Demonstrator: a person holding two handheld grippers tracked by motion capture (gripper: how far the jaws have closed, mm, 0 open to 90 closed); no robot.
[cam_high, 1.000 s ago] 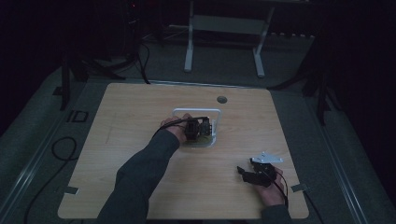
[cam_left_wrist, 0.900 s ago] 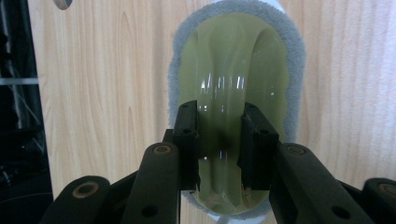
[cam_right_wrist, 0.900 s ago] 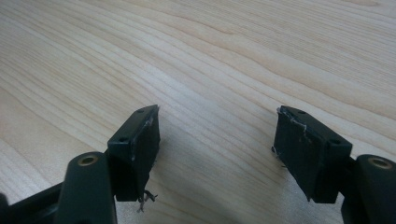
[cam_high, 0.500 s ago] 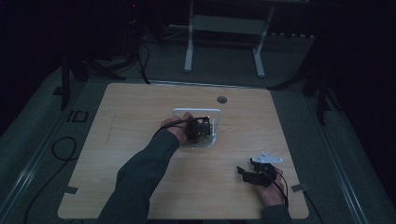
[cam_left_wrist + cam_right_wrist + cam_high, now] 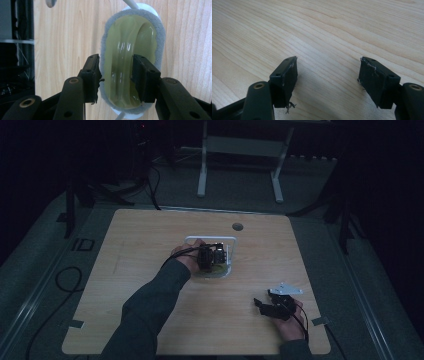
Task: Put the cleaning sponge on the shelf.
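An oval yellow-green sponge (image 5: 130,32) with a grey fuzzy rim and a glossy surface lies on a white wire rack (image 5: 210,239) at the middle of the table. My left gripper (image 5: 116,72) is shut on the sponge, one jaw pressed to each long side. In the high view the left gripper (image 5: 211,257) hangs over the rack, with the sponge (image 5: 215,270) a pale patch beneath it. My right gripper (image 5: 270,306) rests near the table's front right, and in its own view the right gripper (image 5: 328,75) stands open over bare wood with nothing between its jaws.
The wooden table (image 5: 150,245) has a round cable hole (image 5: 237,226) at the back. Bits of white rack wire (image 5: 130,3) show beside the sponge. A white-legged stand (image 5: 240,150) stands on the floor beyond the table, and cables (image 5: 65,280) lie at the left.
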